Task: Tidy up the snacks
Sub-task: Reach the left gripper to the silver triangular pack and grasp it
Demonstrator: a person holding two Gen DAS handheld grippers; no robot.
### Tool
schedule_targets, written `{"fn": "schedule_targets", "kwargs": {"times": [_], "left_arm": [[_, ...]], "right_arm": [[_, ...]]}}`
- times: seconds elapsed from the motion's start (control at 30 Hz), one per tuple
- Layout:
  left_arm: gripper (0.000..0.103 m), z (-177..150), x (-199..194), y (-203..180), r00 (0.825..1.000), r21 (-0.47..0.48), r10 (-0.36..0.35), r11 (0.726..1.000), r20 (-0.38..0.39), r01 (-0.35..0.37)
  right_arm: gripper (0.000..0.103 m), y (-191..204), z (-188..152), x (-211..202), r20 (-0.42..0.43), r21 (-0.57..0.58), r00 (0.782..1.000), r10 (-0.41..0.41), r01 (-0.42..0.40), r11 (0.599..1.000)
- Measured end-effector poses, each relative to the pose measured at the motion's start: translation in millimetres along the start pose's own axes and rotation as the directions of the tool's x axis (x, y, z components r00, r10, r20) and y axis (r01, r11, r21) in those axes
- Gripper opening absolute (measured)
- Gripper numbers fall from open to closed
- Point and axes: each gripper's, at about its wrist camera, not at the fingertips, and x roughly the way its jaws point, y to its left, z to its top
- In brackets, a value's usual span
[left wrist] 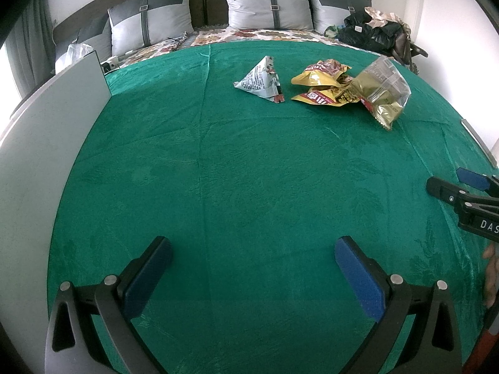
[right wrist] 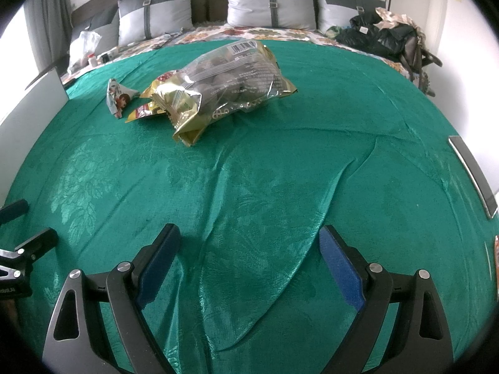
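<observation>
Left claw (left wrist: 252,258): wide, empty, low over the green cloth (left wrist: 249,162).
Right claw (right wrist: 249,249): wide, empty, above a cloth fold.
Snacks: far ahead of both claws; clear-gold bag (right wrist: 230,81) leans on yellow packets (left wrist: 321,85), white pyramid pack (left wrist: 260,81) just left, apart.
Beyond: pillows (left wrist: 268,3).

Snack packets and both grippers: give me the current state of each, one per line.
left gripper: open, empty, above the green cloth.
right gripper: open, empty, above a fold in the cloth.
gold-and-clear bag: lying on its side, full, leaning on the yellow packets.
yellow packets: crumpled, piled together.
white triangular packet: standing apart, left of the pile.
</observation>
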Motion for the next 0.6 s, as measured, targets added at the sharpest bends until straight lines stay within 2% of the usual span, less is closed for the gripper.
{"fn": "schedule_targets", "kwargs": {"times": [0.07, 0.13, 0.2, 0.27, 0.37, 0.47, 0.57, 0.6], "left_arm": [[0.103, 6.0, 2.2, 1.5, 0.999, -0.037, 0.012, 0.999, -0.051, -0.014], [0.102, 17.9, 2.7, 3.8, 0.998, -0.094, -0.017, 0.995, -0.064, 0.011], [0.102, 40.0, 0.8, 8.7, 0.997, -0.171, -0.068, 0.983, -0.023, 0.063], [0.102, 69.0, 4.4, 11.4, 0.997, -0.211, -0.078, 0.975, 0.002, 0.076], [0.102, 110.6, 19.4, 13.8, 0.998, -0.243, -0.066, 0.968, 0.018, 0.068], [0.102, 138.0, 39.2, 11.9, 0.999, -0.247, -0.052, 0.968, 0.011, 0.053], [0.099, 153.6, 60.5, 7.1, 1.000, -0.227, -0.021, 0.974, 0.000, 0.020], [0.096, 157.6, 70.8, 5.5, 1.000, -0.218, -0.011, 0.976, -0.012, 0.008]], "right_arm": [[0.093, -1.2, -0.3, -0.2, 0.000, 0.000, 1.000, 0.000, 0.000, 1.000], [0.093, -1.1, -0.2, -0.2, 0.000, 0.000, 1.000, 0.000, 0.000, 1.000], [0.093, -0.4, -0.1, -0.1, 0.000, 0.000, 1.000, 0.000, 0.000, 1.000], [0.093, 0.0, 0.0, 0.0, 0.000, 0.000, 1.000, 0.000, 0.000, 1.000], [0.093, -0.8, -0.2, -0.2, 0.000, 0.000, 1.000, 0.001, -0.001, 1.000], [0.093, -0.8, -0.2, -0.2, 0.000, 0.000, 1.000, 0.000, 0.000, 1.000], [0.093, 0.1, -0.1, 0.0, 0.000, 0.000, 1.000, 0.000, 0.000, 1.000], [0.093, 0.3, 0.0, 0.0, 0.000, 0.000, 1.000, 0.000, 0.000, 1.000]]}}
